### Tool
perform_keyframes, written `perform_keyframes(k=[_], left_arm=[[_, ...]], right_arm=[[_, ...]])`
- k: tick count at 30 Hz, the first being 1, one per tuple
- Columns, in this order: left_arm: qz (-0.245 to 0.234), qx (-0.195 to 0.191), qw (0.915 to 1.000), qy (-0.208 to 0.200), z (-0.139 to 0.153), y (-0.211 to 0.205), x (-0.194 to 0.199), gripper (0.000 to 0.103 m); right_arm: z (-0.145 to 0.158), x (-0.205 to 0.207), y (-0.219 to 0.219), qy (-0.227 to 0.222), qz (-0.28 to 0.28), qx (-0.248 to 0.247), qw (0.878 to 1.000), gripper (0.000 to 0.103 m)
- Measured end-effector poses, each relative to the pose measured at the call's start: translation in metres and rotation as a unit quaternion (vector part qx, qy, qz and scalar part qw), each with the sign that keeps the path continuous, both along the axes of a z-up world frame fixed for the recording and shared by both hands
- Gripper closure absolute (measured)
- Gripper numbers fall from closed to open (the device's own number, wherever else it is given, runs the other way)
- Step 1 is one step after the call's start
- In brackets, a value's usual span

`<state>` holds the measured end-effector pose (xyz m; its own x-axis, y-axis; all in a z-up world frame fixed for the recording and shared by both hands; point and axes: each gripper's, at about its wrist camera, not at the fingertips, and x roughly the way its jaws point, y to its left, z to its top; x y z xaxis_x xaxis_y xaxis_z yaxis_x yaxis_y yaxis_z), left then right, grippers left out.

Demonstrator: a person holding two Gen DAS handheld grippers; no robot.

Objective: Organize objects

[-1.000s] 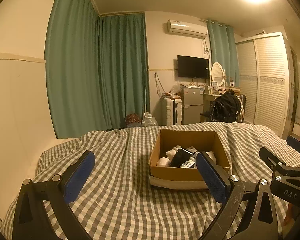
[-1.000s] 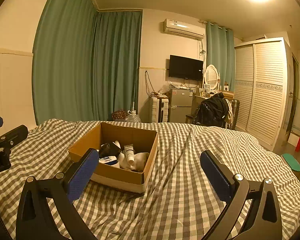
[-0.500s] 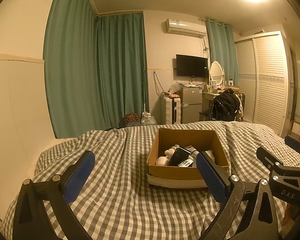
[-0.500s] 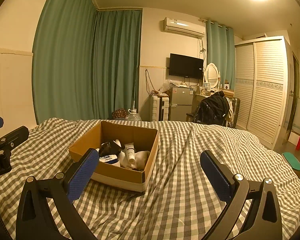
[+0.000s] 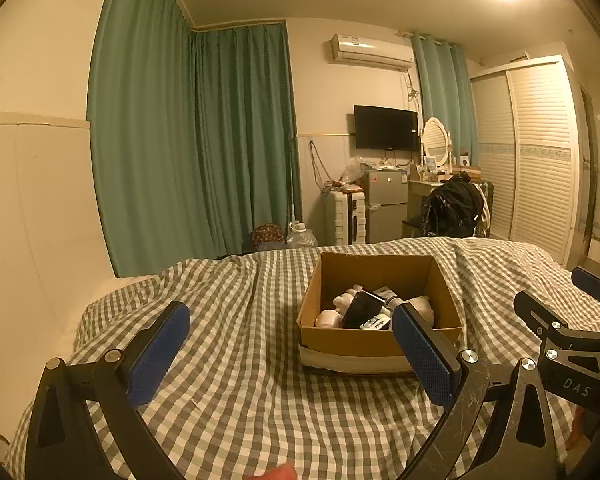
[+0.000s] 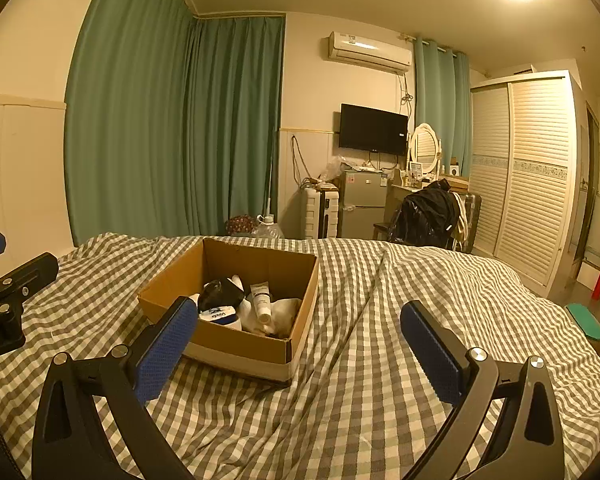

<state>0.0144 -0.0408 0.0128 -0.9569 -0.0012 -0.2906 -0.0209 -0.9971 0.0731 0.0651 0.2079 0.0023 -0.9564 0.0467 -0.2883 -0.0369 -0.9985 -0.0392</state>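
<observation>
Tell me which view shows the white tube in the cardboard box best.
The right wrist view: the white tube lies fully exposed among the box's contents. In the left wrist view it is mostly hidden behind a dark item and the left tongs' fingertip.

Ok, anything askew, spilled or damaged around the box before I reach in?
Nothing spilled or damaged. The cardboard box sits upright on the checked bedspread; the items inside lie in a loose heap, a white tube leaning on them. The bedspread is rumpled.
</observation>
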Motion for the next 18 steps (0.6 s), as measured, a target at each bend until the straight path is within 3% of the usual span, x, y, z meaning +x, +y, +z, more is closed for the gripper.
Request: perform_keyframes(k=[18], left_arm=[[0.0, -0.002, 1.0, -0.003, -0.0005, 0.0001, 0.0012, 0.0]], right_arm=[[-0.0025, -0.0002, -0.0023, -0.002, 0.0, 0.005, 1.0, 0.001]])
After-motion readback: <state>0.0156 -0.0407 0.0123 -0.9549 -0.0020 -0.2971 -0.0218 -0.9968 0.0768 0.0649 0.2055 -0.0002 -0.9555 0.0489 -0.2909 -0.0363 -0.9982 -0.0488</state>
